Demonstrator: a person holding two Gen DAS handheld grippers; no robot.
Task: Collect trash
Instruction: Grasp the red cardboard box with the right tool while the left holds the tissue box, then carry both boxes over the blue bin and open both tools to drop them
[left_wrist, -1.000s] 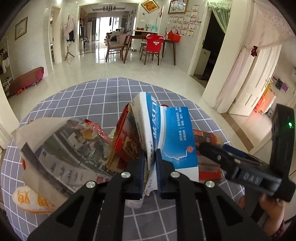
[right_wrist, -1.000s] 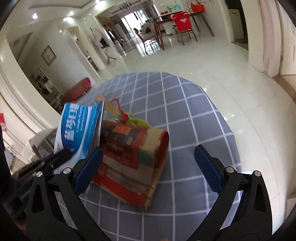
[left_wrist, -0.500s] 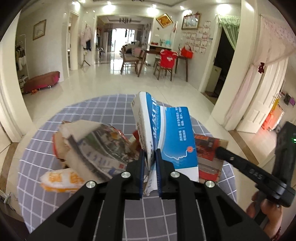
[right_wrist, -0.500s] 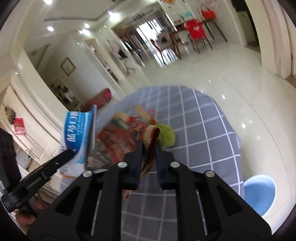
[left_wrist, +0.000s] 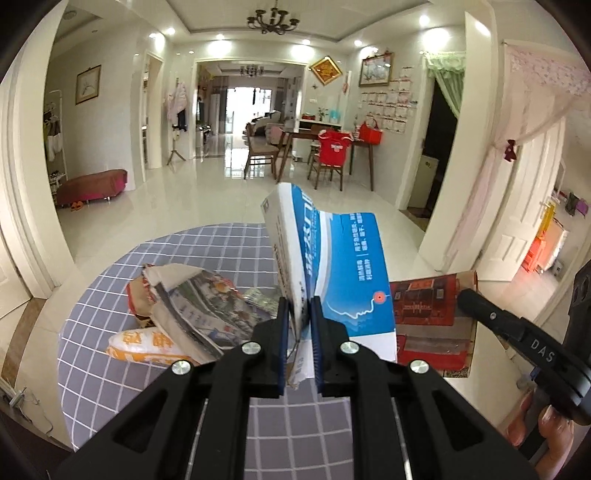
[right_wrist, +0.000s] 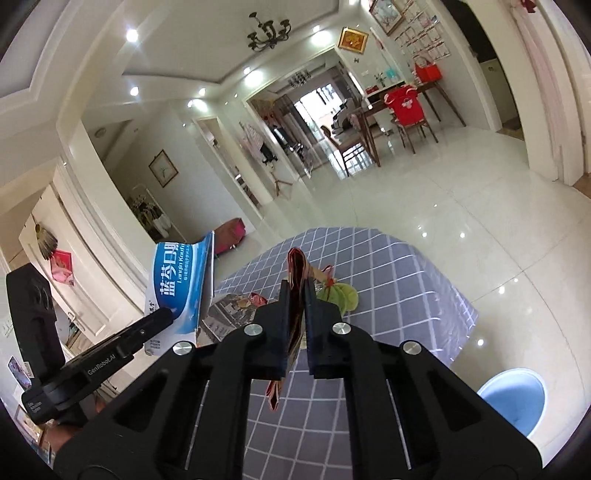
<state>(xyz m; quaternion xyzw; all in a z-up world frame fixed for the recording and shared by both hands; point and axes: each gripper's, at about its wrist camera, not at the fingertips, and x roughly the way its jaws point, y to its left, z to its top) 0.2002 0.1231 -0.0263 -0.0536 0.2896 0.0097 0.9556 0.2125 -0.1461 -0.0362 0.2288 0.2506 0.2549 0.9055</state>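
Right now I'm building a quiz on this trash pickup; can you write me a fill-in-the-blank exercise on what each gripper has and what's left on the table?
1. The left gripper is shut on a blue and white ____.
2. The right gripper pinches a flattened ____ and tan carton.
3. The folded newspaper lies on a checked ____.
4. On the floor beside the table stands a light ____ bin.

Missing: box; red; tablecloth; blue
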